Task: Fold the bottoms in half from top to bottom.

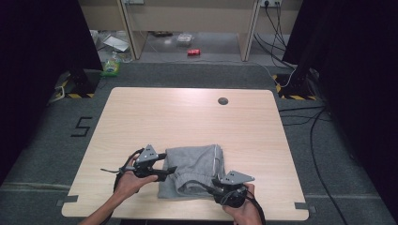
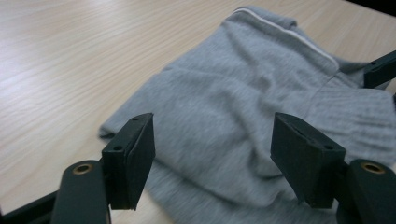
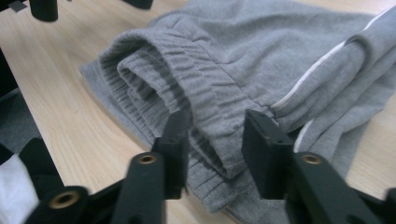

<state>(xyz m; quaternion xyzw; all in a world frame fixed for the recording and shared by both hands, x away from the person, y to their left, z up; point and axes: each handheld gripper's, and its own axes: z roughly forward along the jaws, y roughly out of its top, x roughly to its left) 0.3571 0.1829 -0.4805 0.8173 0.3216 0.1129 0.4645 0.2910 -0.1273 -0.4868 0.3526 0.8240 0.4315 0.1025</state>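
Grey sweatpants (image 1: 195,169) with a white side stripe lie folded at the near middle of the wooden table (image 1: 187,117). My left gripper (image 1: 165,171) hovers at the cloth's left edge. In the left gripper view its jaws stand wide apart above the grey cloth (image 2: 233,93), and nothing is pinched in the left gripper (image 2: 212,135). My right gripper (image 1: 217,186) sits at the pants' near right corner. In the right gripper view the ribbed waistband (image 3: 187,70) runs between the parted jaws of the right gripper (image 3: 217,135), and the pads do not squeeze it.
A dark cable hole (image 1: 223,101) sits near the table's far edge. Beyond the table, the floor holds a red can (image 1: 193,52), a green item (image 1: 111,67), stand bases and cables (image 1: 300,117). The table's front edge runs just below both hands.
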